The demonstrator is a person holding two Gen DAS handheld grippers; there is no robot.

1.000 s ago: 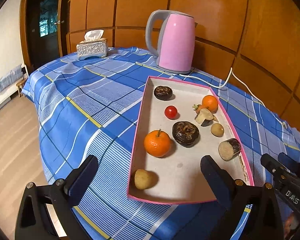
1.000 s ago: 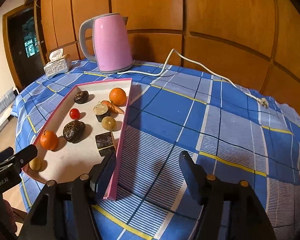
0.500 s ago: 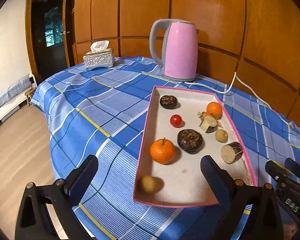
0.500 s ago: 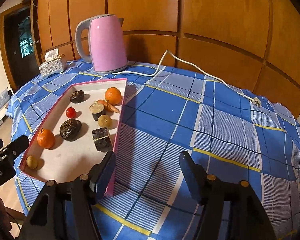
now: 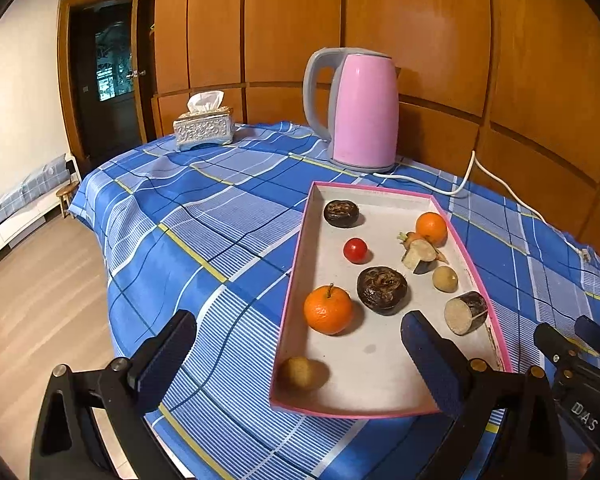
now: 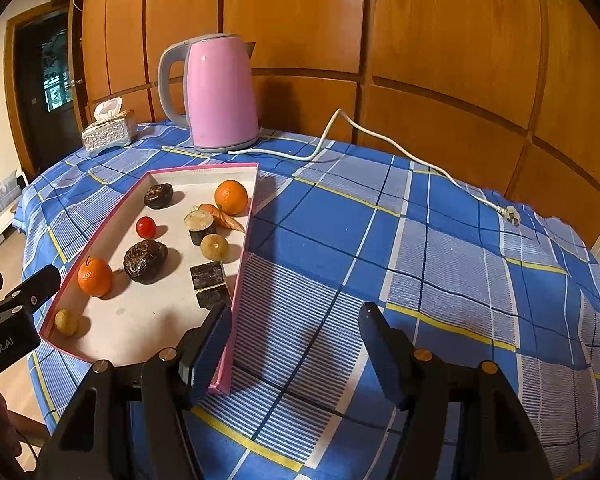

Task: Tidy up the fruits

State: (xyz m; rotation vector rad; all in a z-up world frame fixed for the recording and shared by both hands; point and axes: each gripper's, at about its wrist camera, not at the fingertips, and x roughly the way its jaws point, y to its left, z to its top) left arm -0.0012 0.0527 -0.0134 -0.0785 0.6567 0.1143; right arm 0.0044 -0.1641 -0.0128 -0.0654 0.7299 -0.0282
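Observation:
A pink-rimmed tray (image 5: 384,360) (image 6: 140,320) lies on the blue plaid cloth. It holds two oranges (image 5: 327,309) (image 5: 431,228), a red tomato (image 5: 355,250), two dark wrinkled fruits (image 5: 381,289) (image 5: 341,213), two small tan fruits (image 5: 300,373) (image 5: 445,278), cut dark-skinned pieces (image 5: 465,313) and a carrot bit (image 6: 225,217). My left gripper (image 5: 298,356) is open and empty above the tray's near left corner. My right gripper (image 6: 296,348) is open and empty, its left finger (image 6: 210,346) by the tray's near right corner.
A pink kettle (image 5: 360,110) (image 6: 216,94) stands behind the tray, its white cord (image 6: 400,152) trailing right across the cloth. A silver tissue box (image 5: 204,128) sits at the far left. The table edge (image 5: 112,292) drops to wooden floor on the left.
Both grippers have pulled back and risen a little; the tray looks farther away and shifted right in the left wrist view. Both stay open.

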